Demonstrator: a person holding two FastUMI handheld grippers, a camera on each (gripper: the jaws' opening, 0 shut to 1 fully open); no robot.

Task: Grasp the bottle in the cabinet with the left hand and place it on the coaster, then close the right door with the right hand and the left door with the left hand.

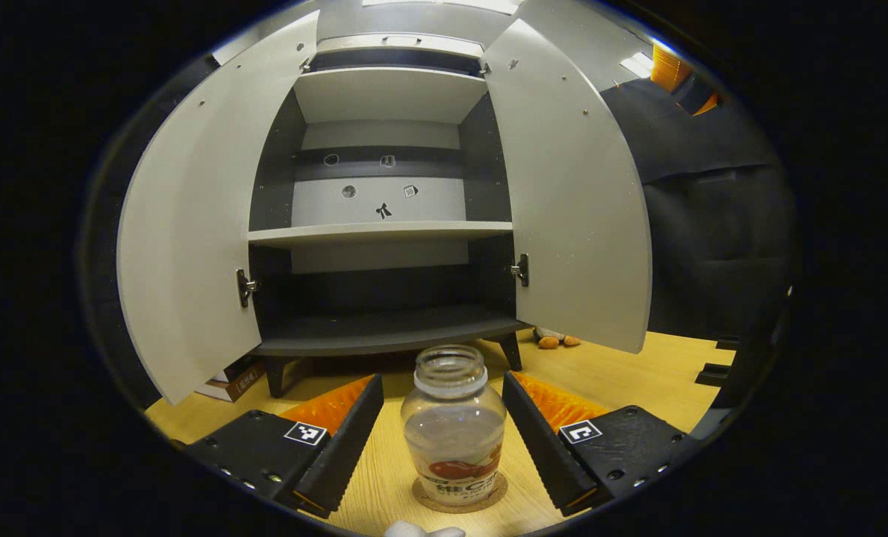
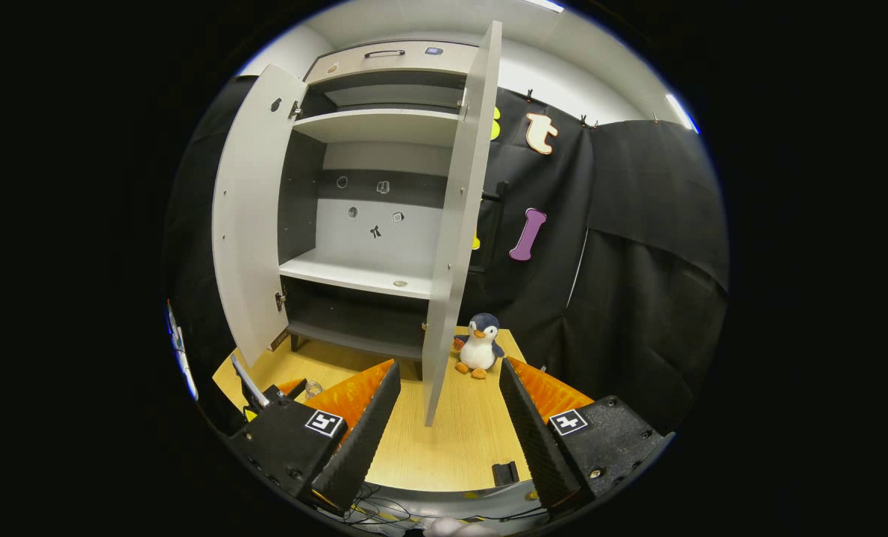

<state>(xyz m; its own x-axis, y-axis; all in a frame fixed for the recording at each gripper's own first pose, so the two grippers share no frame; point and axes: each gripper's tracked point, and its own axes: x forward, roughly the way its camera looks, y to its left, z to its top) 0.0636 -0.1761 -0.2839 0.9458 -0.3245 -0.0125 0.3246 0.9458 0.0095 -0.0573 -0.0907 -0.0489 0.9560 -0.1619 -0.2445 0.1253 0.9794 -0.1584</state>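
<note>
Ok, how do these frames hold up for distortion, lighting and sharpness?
Left gripper view: strong fisheye bowing of the left door and right door; the bottle on its coaster is sharp, with soft glare on the glass. Right gripper view: the same bowing, ceiling light blown out at top, the penguin toy clear, the cabinet's lower shelf dim.

Both doors stand wide open, so the cabinet (image 1: 384,224) front is free. The right door (image 2: 455,224) edge juts between the right gripper's (image 2: 444,418) fingers; a penguin toy (image 2: 478,344) sits behind it.
</note>
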